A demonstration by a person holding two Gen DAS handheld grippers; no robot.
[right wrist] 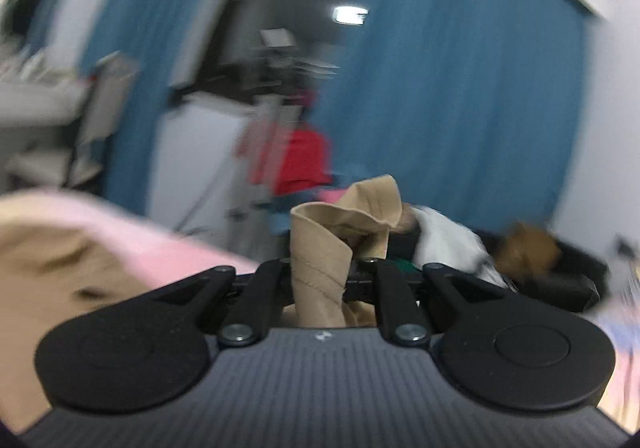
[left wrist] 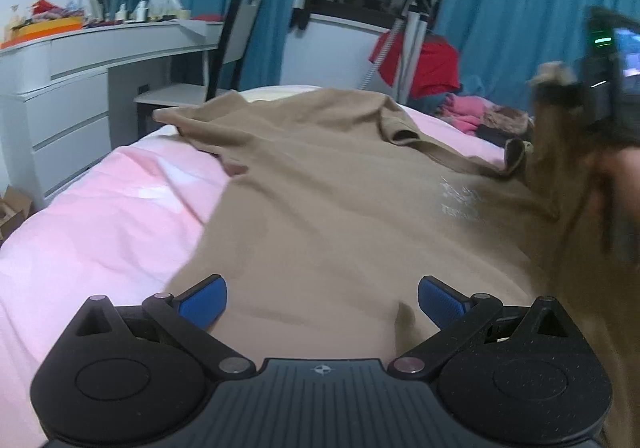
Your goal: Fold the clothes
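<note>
Left wrist view: shirt [left wrist: 328,183] spread on bed [left wrist: 100,215], frame centre | left hand-held gripper [left wrist: 322,302] agape, empty, lower centre | right hand-held gripper [right wrist: 326,268] clamps shirt edge | advice: lift evenly, avoid bunching.

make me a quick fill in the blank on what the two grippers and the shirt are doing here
1. The tan shirt lies spread on a ____ bedsheet.
2. The left gripper hovers over the shirt with its jaws ____.
3. The right gripper is shut on a bunched fold of the ____.
4. The curtains behind the bed are ____.

Missing words: pink; open; shirt; blue
</note>
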